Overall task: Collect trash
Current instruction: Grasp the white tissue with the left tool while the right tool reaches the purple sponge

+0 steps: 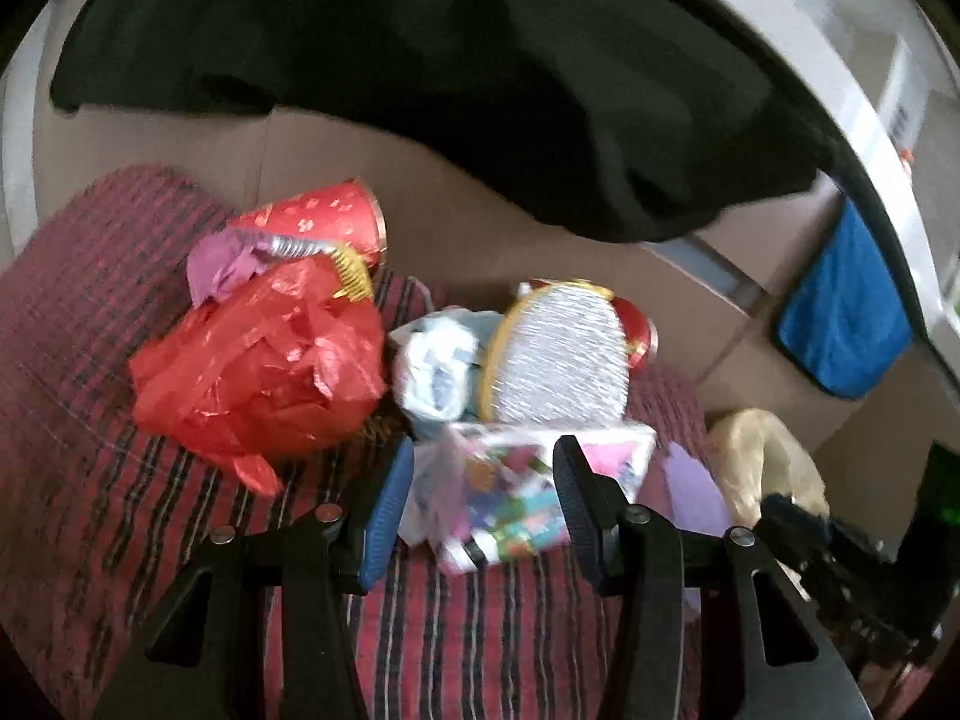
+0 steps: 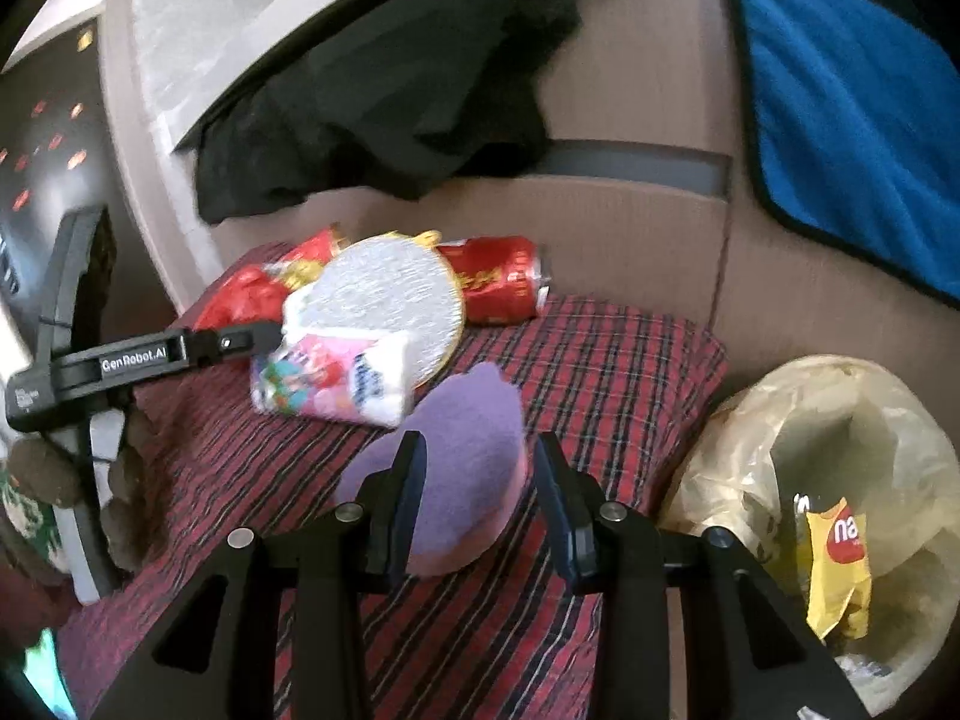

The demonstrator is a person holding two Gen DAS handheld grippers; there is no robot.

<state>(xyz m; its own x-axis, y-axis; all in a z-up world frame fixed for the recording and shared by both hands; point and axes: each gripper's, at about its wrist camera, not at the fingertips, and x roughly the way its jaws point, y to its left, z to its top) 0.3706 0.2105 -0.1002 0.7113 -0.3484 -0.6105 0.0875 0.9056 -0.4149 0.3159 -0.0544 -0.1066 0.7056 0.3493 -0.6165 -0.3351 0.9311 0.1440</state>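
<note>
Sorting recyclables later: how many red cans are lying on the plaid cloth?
2. One red can lies at the back left behind the red plastic bag; the other lies behind the round silver board. The pile may hide more.

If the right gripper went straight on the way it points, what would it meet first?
Most likely the purple felt piece on the plaid cloth; the right gripper has open jaws straddling it, though depth is unclear.

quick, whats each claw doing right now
left claw: open, colourful packet between its fingers
right claw: open, purple piece between its fingers
</note>
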